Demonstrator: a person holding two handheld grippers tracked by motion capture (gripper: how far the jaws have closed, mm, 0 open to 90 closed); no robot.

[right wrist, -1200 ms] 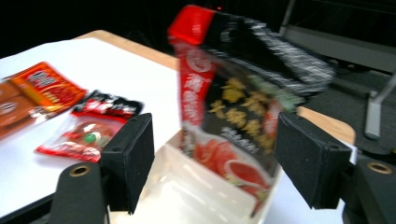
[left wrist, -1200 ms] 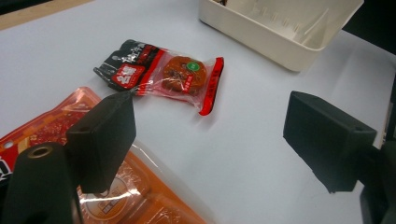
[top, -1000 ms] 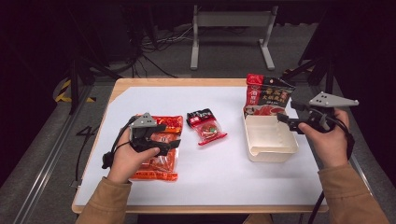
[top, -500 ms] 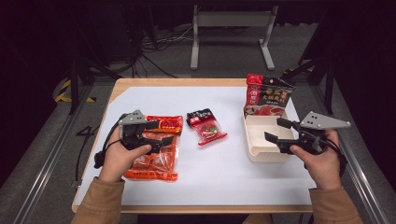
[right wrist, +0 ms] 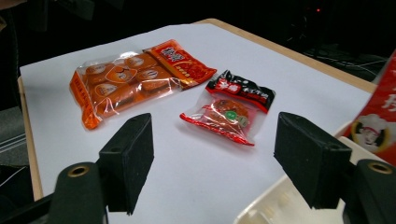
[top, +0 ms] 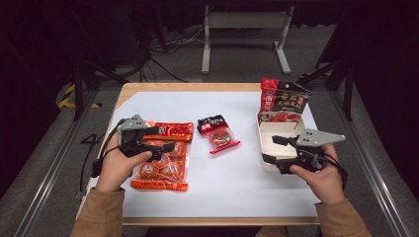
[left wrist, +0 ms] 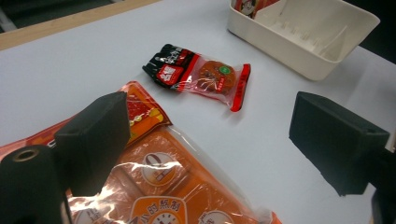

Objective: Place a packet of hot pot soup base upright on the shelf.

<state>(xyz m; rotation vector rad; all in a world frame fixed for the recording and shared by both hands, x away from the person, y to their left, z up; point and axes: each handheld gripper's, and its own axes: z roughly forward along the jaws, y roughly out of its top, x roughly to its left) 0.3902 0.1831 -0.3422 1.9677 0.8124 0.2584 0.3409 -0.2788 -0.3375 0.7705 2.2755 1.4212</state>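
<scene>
A large orange snack packet (top: 163, 160) lies flat at the table's left. My left gripper (top: 165, 138) hovers over its upper part, open, with the packet's corner (left wrist: 173, 186) below the jaws. A small red-and-black packet (top: 217, 133) lies mid-table, also seen ahead in the left gripper view (left wrist: 201, 74). My right gripper (top: 269, 148) is open over the front left corner of the white tray (top: 284, 129), pointing left. Past its jaws (right wrist: 219, 158) lie the small packet (right wrist: 229, 109) and the orange packet (right wrist: 126, 79). Nothing is held.
A red printed bag (top: 281, 101) stands at the far end of the tray, partly inside it, and shows at the right edge (right wrist: 378, 121). White paper (top: 237, 182) covers the wooden table. The tray (left wrist: 303, 28) lies beyond the small packet.
My right gripper has come nearer and leftward, from beside the tray's right side to its front left corner. The left gripper has shifted slightly left over the orange packet.
</scene>
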